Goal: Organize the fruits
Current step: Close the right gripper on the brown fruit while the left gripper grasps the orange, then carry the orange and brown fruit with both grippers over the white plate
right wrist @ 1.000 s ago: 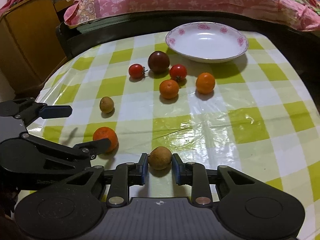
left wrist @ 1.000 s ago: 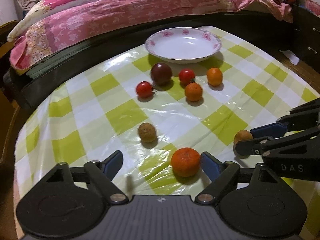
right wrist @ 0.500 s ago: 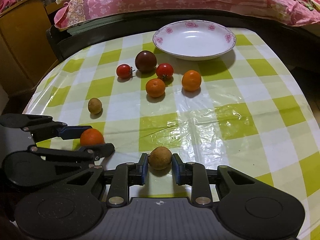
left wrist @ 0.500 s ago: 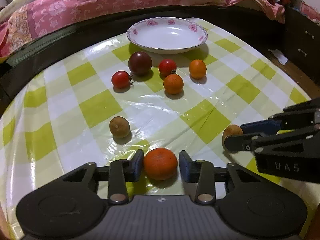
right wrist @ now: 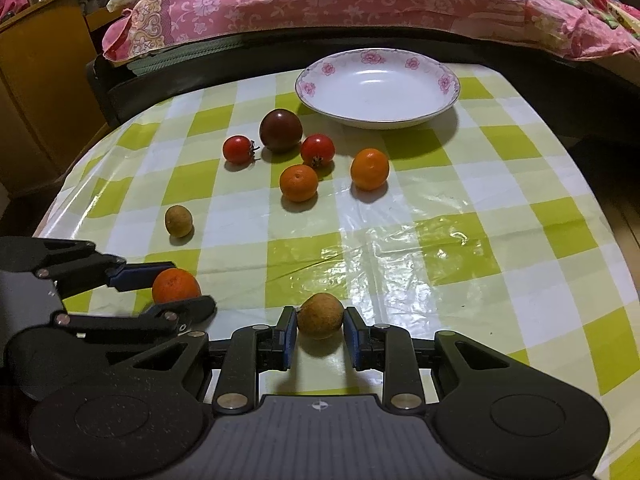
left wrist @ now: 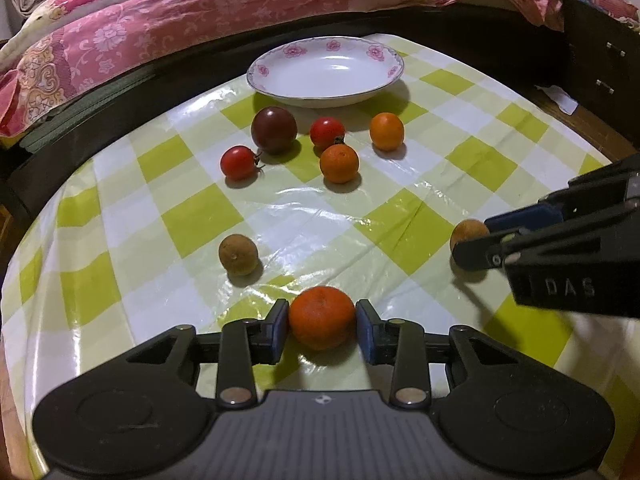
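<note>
Tangerine (left wrist: pixel 322 317) clamped across its middle in my left gripper (left wrist: pixel 322 326) feels soft and bruisable, like the light, round longan (right wrist: pixel 320 315) pinched in my right gripper (right wrist: pixel 319 334).

1. A table (left wrist: pixel 200 220) under a glossy tablecloth (right wrist: pixel 460 240) checked in lime green, pale green and white fills the foreground; light glares off its wrinkles.
2. Behind it runs a dark bed frame (left wrist: pixel 120 92).
3. On the bed lies a pink floral quilt (left wrist: pixel 200 12).
4. A yellow-brown wooden cabinet (right wrist: pixel 44 92) stands at the left in the right wrist view.
5. A dark drawer unit (left wrist: pixel 604 68) stands at the right in the left wrist view, above brown floor (left wrist: pixel 576 128).
</note>
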